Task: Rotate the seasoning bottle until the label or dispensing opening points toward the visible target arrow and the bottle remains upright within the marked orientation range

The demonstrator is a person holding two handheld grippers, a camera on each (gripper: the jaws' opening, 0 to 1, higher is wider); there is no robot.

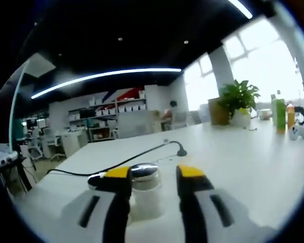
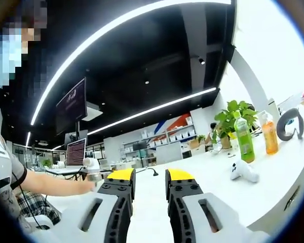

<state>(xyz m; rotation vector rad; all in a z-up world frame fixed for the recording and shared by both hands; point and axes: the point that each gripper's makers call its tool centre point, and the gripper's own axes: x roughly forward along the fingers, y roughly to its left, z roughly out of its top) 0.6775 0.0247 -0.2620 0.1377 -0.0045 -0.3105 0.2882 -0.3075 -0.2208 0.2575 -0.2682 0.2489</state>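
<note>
The seasoning bottle [image 1: 146, 195], white with a shiny silver cap, stands upright on the white table [image 1: 233, 162] close in front of the left gripper view. My left gripper [image 1: 153, 173] straddles it with the jaws open: the left jaw lies against the bottle and a small gap shows at the right jaw. The bottle's base is hidden behind the jaws. My right gripper [image 2: 150, 175] is held above the table, its yellow-tipped jaws a little apart with nothing between them. At the left of the right gripper view, a person's forearm [image 2: 50, 185] reaches to a small white device [image 2: 91, 166].
A black cable [image 1: 116, 164] ends in a small stand behind the bottle. At the far right stand a potted plant [image 1: 238, 101], a green bottle [image 1: 279, 114], an orange bottle [image 1: 291, 115] and a white controller [image 1: 299, 132]. The table edge [image 2: 289, 200] runs at the right.
</note>
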